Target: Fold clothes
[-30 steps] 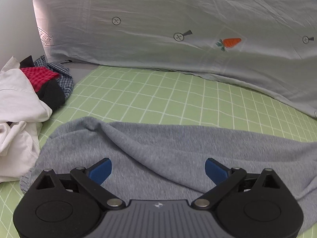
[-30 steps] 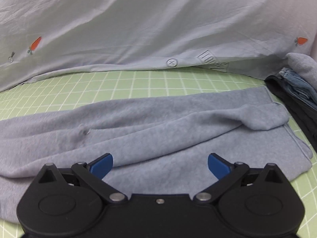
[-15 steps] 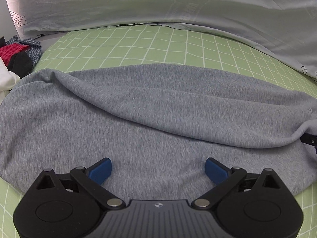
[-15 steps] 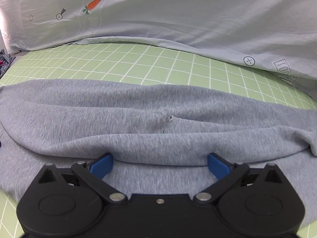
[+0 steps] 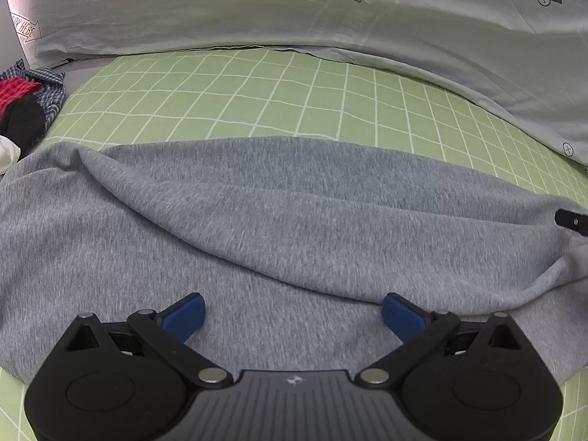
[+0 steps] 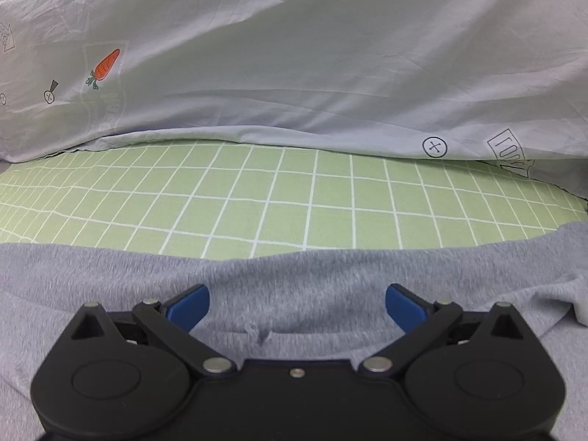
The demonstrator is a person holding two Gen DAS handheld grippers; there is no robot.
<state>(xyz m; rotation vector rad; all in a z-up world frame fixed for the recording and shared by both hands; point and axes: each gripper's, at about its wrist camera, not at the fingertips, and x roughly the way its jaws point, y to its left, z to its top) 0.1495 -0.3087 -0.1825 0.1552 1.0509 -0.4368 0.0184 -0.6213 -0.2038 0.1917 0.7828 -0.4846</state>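
A grey knit garment [image 5: 294,213] lies spread across the green checked sheet, with a long fold running from upper left to lower right. My left gripper [image 5: 293,316] hovers open over its near part, blue fingertips [image 5: 183,315] wide apart and holding nothing. In the right wrist view the same grey garment [image 6: 294,275] fills the bottom, its far edge running across the frame. My right gripper [image 6: 297,307] is open just above the cloth near a small loose thread [image 6: 257,332]. A black piece of the right gripper shows at the left wrist view's right edge.
A pale grey quilt [image 5: 294,11] with carrot prints lies along the back of the bed [image 5: 257,99]; the quilt [image 6: 294,55] also rises behind the garment in the right wrist view. A heap of other clothes [image 5: 22,110], red, checked, black and white, sits at the far left.
Both grippers stayed open. The right gripper moved forward over the garment, so more green sheet shows ahead. The left view drew back slightly, and the clothes heap shows more at the left.
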